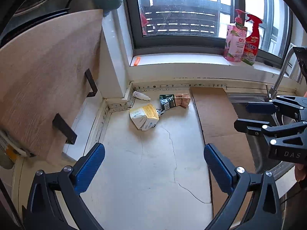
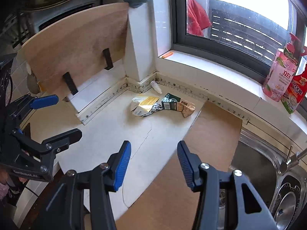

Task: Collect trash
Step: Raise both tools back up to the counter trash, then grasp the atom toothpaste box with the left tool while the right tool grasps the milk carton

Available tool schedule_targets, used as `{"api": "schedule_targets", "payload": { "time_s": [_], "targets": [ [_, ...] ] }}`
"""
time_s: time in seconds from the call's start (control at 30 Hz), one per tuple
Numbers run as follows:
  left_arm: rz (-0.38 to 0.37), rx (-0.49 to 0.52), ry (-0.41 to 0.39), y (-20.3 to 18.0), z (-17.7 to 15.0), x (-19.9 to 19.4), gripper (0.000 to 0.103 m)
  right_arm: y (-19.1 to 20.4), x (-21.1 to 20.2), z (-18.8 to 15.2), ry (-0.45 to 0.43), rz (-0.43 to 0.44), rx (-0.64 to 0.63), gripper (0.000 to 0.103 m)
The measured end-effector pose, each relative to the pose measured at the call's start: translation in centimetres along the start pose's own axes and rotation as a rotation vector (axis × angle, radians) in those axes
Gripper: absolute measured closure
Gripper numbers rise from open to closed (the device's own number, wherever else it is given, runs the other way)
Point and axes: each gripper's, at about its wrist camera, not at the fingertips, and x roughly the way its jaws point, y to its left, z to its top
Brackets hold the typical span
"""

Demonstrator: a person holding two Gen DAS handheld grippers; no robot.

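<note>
The counter (image 1: 145, 172) runs back to a corner. Crushed cartons (image 1: 144, 117) lie mid-frame, well ahead of both grippers, strung left to right. The left gripper (image 1: 154, 163) gapes wide and empty, looking nearer; the right gripper (image 2: 154, 163) stands half apart, empty.

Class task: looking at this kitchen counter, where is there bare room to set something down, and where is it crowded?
Free: the white counter between the crumpled cartons and the near edge, bordered by the brown board on one side and the wall strip on the other. The board itself is bare too. Crowded: the back corner, where the cartons, a flattened packet and a small white tube lie close together.
</note>
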Motion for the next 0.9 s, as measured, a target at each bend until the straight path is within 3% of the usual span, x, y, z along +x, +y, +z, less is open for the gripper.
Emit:
{"api": "schedule_targets", "payload": {
  "time_s": [0.23, 0.53, 0.63, 0.73, 0.9],
  "targets": [
    [-0.019, -0.059, 0.132, 2.2, 4.0, 9.7, 0.001, -4.9, 7.4, 5.0, 0.061, 0.016, 0.035, 0.053],
    [-0.051, -0.246, 0.287, 6.3, 4.6, 20.8, 0.001, -8.6, 17.5, 7.7, 0.150, 0.027, 0.050, 0.053],
    [-0.071, -0.298, 0.312, 7.5, 4.3, 22.9, 0.001, -9.4, 20.2, 8.1, 0.165, 0.027, 0.030, 0.051],
    [-0.113, -0.343, 0.317, 8.3, 4.4, 24.4, 0.001, -9.7, 22.1, 8.3, 0.164, 0.003, -0.018, 0.043],
    [-0.134, -0.337, 0.318, 7.5, 4.7, 25.9, 0.001, -9.8, 23.7, 8.6, 0.159, 0.043, -0.057, 0.042]
  ]
}}
